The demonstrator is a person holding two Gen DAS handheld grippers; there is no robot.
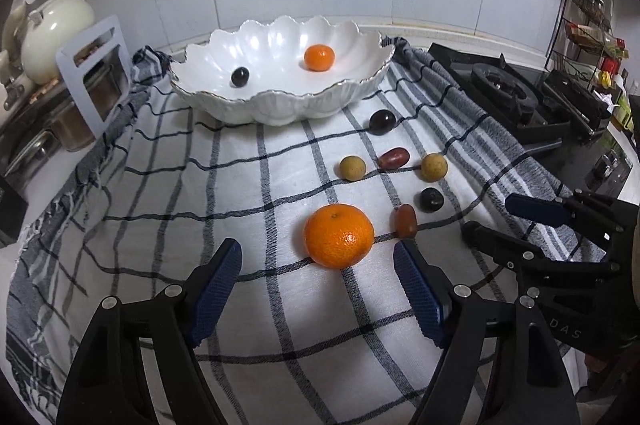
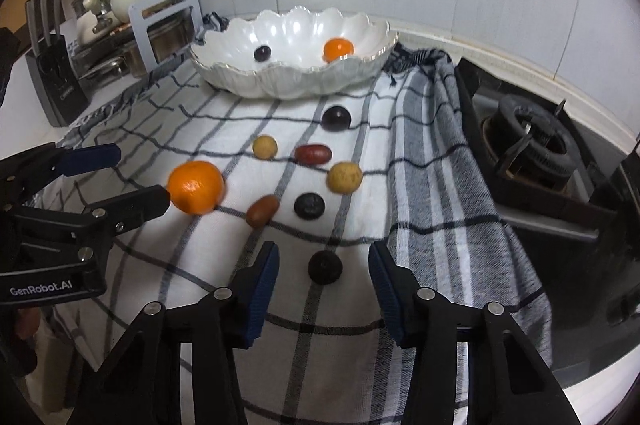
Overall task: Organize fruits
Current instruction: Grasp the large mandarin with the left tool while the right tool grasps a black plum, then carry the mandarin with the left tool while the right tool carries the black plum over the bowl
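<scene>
**Ana:** Your left tongs [image 1: 318, 267] are wide apart and hold nothing. The big round orange mandarin [image 1: 339, 235] sits just past their tips. It could roll on the checked white cloth [image 1: 240, 185] if you bump it.

**Ben:** Your right tongs [image 2: 324, 271] are apart too, around the small dark round fruit [image 2: 325, 267], not pinching it. Squeeze crooked and it may pop out, far from the white wavy bowl [image 2: 240, 81].

Cool, dim indoor light falls from above, glaring off the white bowl [image 1: 280, 45] and leaving soft shadows under the fruit. Fisheye bending curves both views toward black corners. The big mandarin [image 2: 195, 187] looks slightly smeared, perhaps motion blur.
</scene>
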